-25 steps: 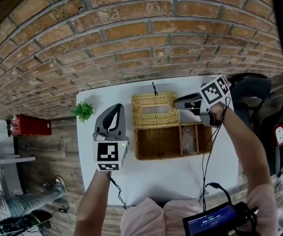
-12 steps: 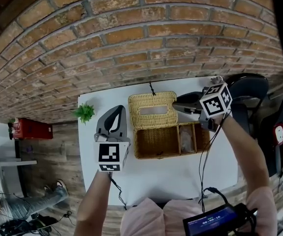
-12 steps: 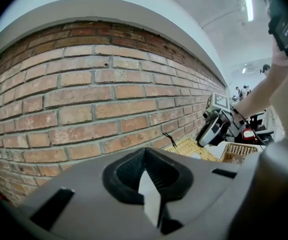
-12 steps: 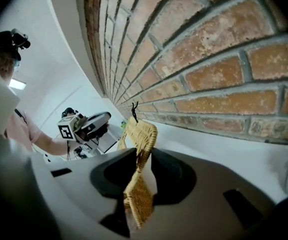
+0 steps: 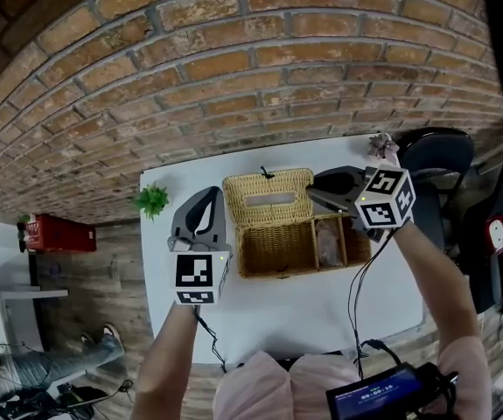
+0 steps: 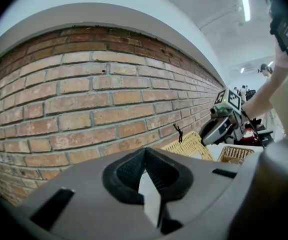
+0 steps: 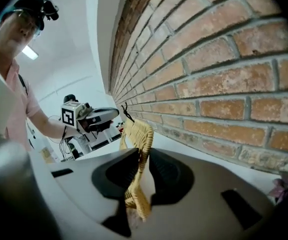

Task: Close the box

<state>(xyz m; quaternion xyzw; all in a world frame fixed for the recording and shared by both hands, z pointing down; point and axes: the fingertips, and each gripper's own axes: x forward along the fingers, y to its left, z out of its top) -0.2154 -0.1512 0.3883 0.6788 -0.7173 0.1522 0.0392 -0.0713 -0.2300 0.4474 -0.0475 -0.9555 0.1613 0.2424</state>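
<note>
Head view offers little to read: only black-and-white square patterns on the marker cubes [image 5: 197, 274], and pale digits on a small dark screen [image 5: 378, 396] close to the person, too small to make out. The tan woven wicker box [image 5: 277, 254] sits about midway along the white counter [image 5: 277, 318]. Its slotted wicker lid [image 5: 268, 198] is raised on the side toward the red brick wall [image 5: 234, 77]. The right hand-held gripper [image 5: 314, 186] is at the lid's right end. The left hand-held gripper [image 5: 206, 195] hovers between the box and a small green potted plant [image 5: 150, 199], touching neither.

Right gripper view gives what the head view cannot. The lid's rim stands on edge between the jaws, which are closing on it, and wicker fills the gap near the tips. Left gripper view shows that hand-held gripper's pads pressed together with nothing between them, and the lid and box well off to its right.

Bare counter runs wide in front of the box, while only a narrow strip lies behind the lid before the wall. A black chair [image 5: 435, 151] stands just off the counter's right end.
</note>
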